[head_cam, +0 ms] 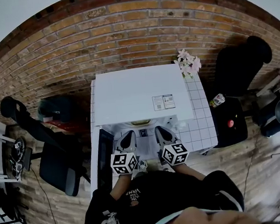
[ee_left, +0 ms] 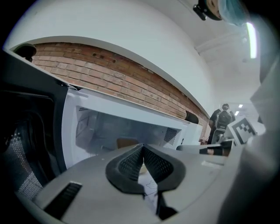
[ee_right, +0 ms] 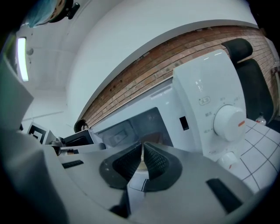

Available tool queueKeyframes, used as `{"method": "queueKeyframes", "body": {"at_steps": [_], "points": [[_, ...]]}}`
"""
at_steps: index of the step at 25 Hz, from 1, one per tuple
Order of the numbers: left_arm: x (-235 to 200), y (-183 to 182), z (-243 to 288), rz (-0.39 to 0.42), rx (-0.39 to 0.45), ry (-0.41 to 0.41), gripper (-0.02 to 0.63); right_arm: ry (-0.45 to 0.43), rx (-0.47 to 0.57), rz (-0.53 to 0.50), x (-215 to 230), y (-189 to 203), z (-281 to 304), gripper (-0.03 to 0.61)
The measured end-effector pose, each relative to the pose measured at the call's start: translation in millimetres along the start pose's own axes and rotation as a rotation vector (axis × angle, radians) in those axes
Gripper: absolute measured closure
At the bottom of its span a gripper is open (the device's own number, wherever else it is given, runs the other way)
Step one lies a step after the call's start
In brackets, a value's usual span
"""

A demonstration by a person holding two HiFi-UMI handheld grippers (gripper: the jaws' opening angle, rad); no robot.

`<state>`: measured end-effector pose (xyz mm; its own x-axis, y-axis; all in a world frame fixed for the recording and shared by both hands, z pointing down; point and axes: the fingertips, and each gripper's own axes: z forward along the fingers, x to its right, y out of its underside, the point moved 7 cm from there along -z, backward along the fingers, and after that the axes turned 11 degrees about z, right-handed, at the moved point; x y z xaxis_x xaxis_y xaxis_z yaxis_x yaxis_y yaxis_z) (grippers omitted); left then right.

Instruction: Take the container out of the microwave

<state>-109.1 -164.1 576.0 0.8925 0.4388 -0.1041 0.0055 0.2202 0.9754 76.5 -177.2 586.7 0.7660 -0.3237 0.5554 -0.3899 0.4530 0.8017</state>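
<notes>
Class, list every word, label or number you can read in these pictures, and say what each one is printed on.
"VAN": upside-down print on the person's dark top; the rest is unreadable.
Two stickers on top of the microwave: too small to read.
Markings beside the dial: blurred.
</notes>
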Motion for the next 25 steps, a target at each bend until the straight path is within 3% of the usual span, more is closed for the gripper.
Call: {"method": "queueKeyframes", "body": {"at_steps": [8, 10, 11, 16, 25], "points": [[-19, 3, 18, -0.037, -0.019, -0.003, 0.602, 0.034, 0.021, 0.056, 1, 2, 26, 0.571], [-24, 4, 22, -0.052, -0.023, -0.005, 0.601, 0.041, 0.021, 0.081, 2, 3, 31, 0.519], [-26, 5, 24, -0.062, -0.028, -0.004, 0.59, 0.047, 0.019, 0.093, 3, 3, 33, 0.469], [-34, 11, 35, -0.114, -0.053, -0.001, 0.481, 0.069, 0.02, 0.131, 9, 5, 43, 0.414], [-45, 26, 55, -0.208, -0.098, 0.007, 0.361, 0.113, 0.017, 0.191, 13, 14, 61, 0.364]]}}
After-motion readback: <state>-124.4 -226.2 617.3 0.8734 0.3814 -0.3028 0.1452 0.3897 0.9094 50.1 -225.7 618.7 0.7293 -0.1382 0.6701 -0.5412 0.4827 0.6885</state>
